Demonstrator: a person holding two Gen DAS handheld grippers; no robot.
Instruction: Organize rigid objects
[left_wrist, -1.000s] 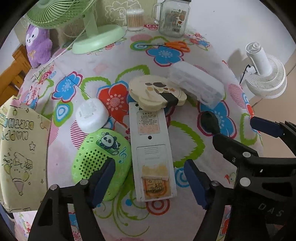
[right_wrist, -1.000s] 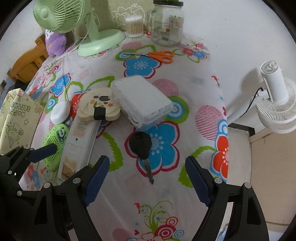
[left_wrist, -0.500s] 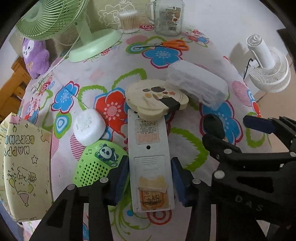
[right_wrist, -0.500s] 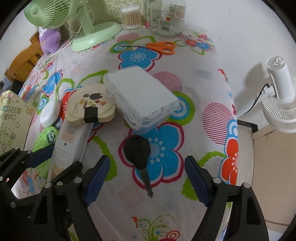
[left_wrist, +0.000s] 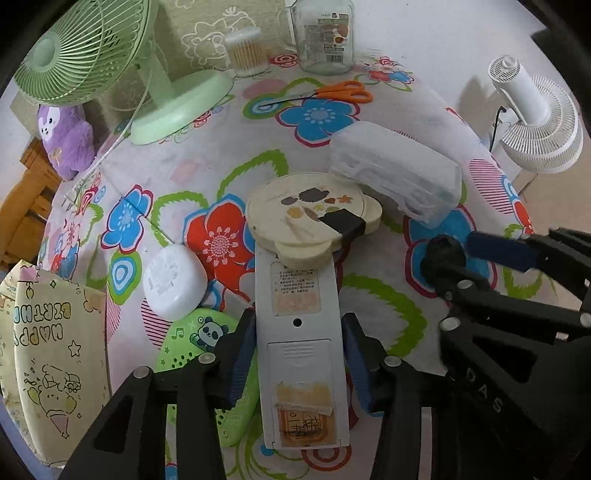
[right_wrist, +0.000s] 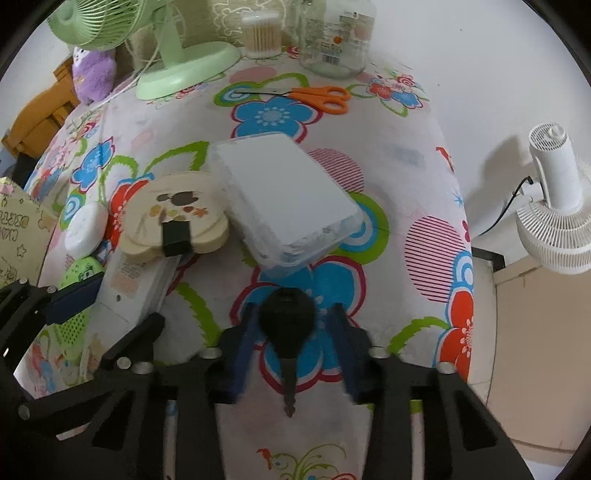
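Tongs status: left tongs (left_wrist: 299, 354) point steeply down at the table (left_wrist: 177, 162), pads pinching the long sides of the white remote control (left_wrist: 301, 350). Remote lies back-up near the near edge, its far end tucked under the cream bear-shaped box (left_wrist: 314, 218). Left pad also sits against the green panda speaker (left_wrist: 192, 343), which lies just beside the remote on its left.

Right tongs (right_wrist: 291, 332) are also pitched steeply down, right of the left pair; their jaws have just been closing and now pinch the black head of the car key (right_wrist: 287, 317). Key blade (right_wrist: 289, 387) runs toward the near edge between the fingers, resting on the blue flower of the floral tablecloth (right_wrist: 424, 240). In the left wrist view the same key head shows as a black lump beyond the right tongs' frame.

Clear plastic case (right_wrist: 284, 195) sits mid-table, touching the bear-shaped box on its right side, just beyond the key. White oval puck (left_wrist: 173, 282) lies just beyond the speaker.

Far edge: green desk fan (left_wrist: 110, 66), cotton swab tub (left_wrist: 246, 51), glass mug jar (left_wrist: 325, 35), orange scissors (left_wrist: 332, 92) just in front. Purple plush (left_wrist: 66, 140) at the far left corner. Yellow birthday bag (left_wrist: 48, 350) hangs off the left edge. White floor fan (right_wrist: 554, 206) stands off the right edge, well apart.
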